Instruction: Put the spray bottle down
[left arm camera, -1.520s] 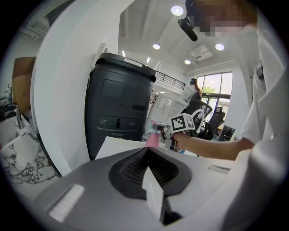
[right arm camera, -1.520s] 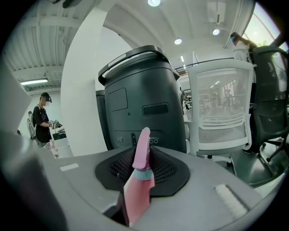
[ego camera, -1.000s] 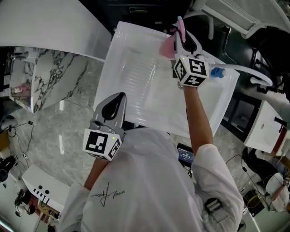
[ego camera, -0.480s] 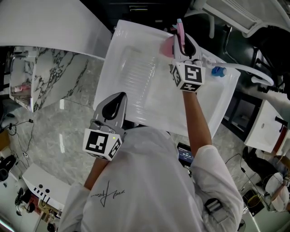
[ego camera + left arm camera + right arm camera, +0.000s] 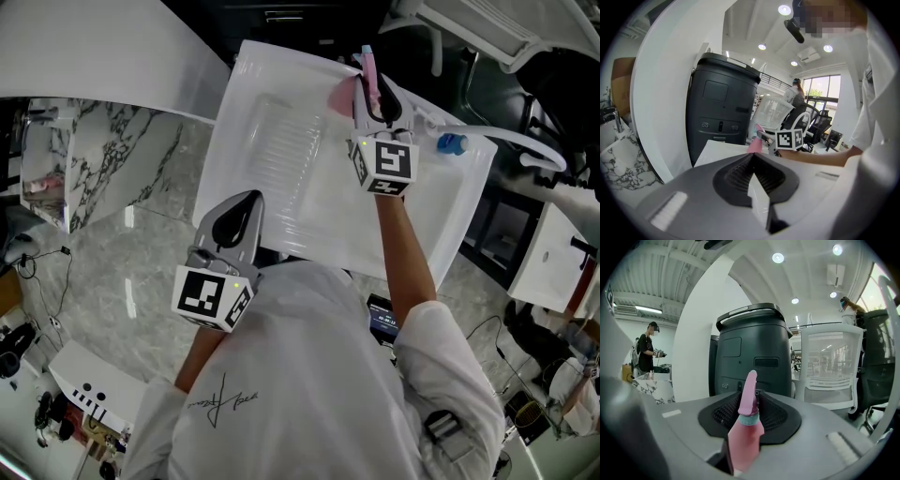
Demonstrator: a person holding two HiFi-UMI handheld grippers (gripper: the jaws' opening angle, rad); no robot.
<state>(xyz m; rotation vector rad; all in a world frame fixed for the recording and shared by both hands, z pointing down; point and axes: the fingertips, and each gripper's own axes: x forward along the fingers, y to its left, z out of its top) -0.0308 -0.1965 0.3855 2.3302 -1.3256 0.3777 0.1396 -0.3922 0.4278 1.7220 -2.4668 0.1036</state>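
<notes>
1. White bench [image 5: 281, 159] fills the middle of the head view, with grey marbled floor [image 5: 141, 234] to its left.
2. My right tool [image 5: 375, 86] is stretched out over the far part of the bench, its marker cube facing up.
3. Its jaws are pinching a pink spray bottle [image 5: 347, 92]. In the right gripper view the bottle's body sits wedged between the dark ribbed pads, and its nozzle points out past the jaw tips, away from me.
4. I cannot tell whether the spray bottle touches the bench or hangs just above it.
5. A small blue object [image 5: 452, 145] lies on the bench to the right of that tool, apart from it.
6. My left tool [image 5: 242, 211] rests near the bench's near edge, well apart from the bottle. Its jaws are pressed together with nothing between them.
7. Beyond the bench stands a tall dark cabinet [image 5: 752, 352] with a rounded lid. A white mesh-backed chair [image 5: 829, 366] stands to its right.
8. A person [image 5: 647, 348] stands far off at the left of the right gripper view.
</notes>
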